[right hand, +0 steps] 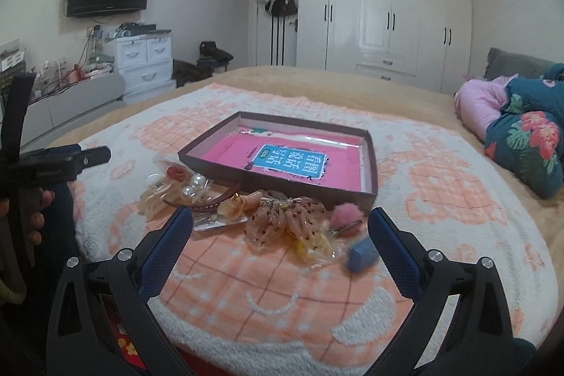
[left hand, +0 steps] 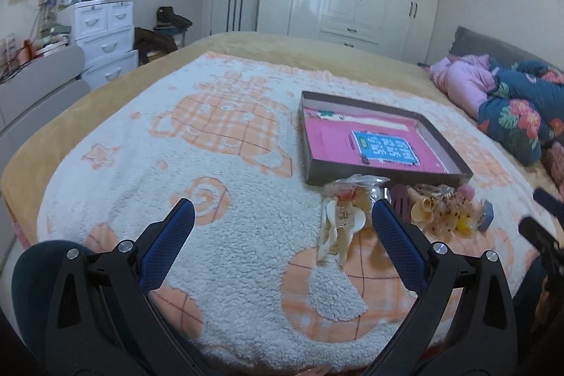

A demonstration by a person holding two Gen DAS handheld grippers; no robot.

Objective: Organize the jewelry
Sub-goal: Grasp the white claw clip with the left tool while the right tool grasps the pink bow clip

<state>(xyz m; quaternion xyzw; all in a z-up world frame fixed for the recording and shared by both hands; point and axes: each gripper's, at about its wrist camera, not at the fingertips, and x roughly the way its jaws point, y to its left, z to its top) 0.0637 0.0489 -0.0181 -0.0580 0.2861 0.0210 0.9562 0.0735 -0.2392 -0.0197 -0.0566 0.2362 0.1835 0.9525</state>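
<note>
A shallow brown box point(right hand: 370, 164) with a pink and blue printed bottom lies on the bed; it also shows in the left wrist view point(left hand: 310, 164). A pile of hair clips and jewelry point(right hand: 282, 221) lies in front of it, with a cream claw clip point(left hand: 335, 231), a pink pompom point(right hand: 344, 213) and a small blue block point(right hand: 361, 254). My right gripper point(right hand: 280, 221) is open and empty just short of the pile. My left gripper point(left hand: 282, 214) is open and empty, left of the pile; its right finger point(left hand: 394, 235) is beside the claw clip.
The things lie on a white and orange fleece blanket point(left hand: 211, 199) on the bed. A floral quilt and pink bundle point(right hand: 521, 136) lie at the right. A drawer unit point(right hand: 144, 62) and wardrobe point(right hand: 387, 6) stand beyond the bed.
</note>
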